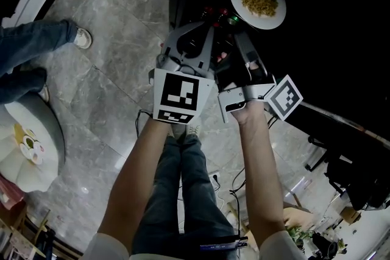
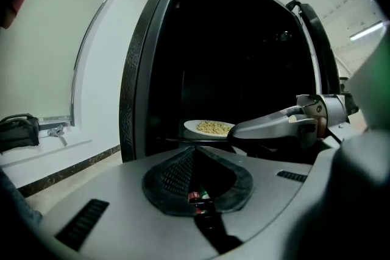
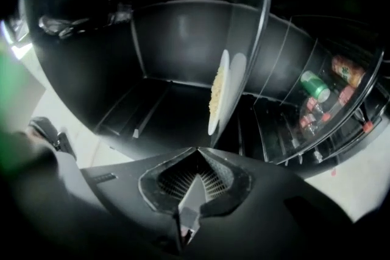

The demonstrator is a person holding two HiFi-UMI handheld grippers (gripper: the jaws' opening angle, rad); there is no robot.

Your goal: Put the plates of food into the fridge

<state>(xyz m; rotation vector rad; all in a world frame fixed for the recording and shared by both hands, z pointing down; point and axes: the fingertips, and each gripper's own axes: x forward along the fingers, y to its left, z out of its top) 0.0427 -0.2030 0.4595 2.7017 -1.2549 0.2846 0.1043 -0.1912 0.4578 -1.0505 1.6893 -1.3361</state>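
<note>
A white plate of yellow food (image 1: 258, 0) rests on a shelf inside the dark open fridge (image 1: 329, 21). The left gripper view shows that plate (image 2: 210, 127) straight ahead at mid height. In the right gripper view the plate (image 3: 219, 91) appears turned on edge, lying on a glass shelf (image 3: 259, 39). My left gripper (image 2: 194, 149) is shut and empty, short of the fridge opening. My right gripper (image 3: 196, 150) is also shut with nothing in it, just in front of the plate. The right gripper's jaws (image 2: 274, 125) reach toward the plate's right side.
Door racks hold a green can (image 3: 315, 86) and several red bottles (image 3: 344, 73). A person in jeans with a white shoe (image 1: 80, 38) stands at the left on the marble floor (image 1: 116, 70). A round white stool (image 1: 27, 143) sits lower left. Cables (image 1: 219, 182) lie by my feet.
</note>
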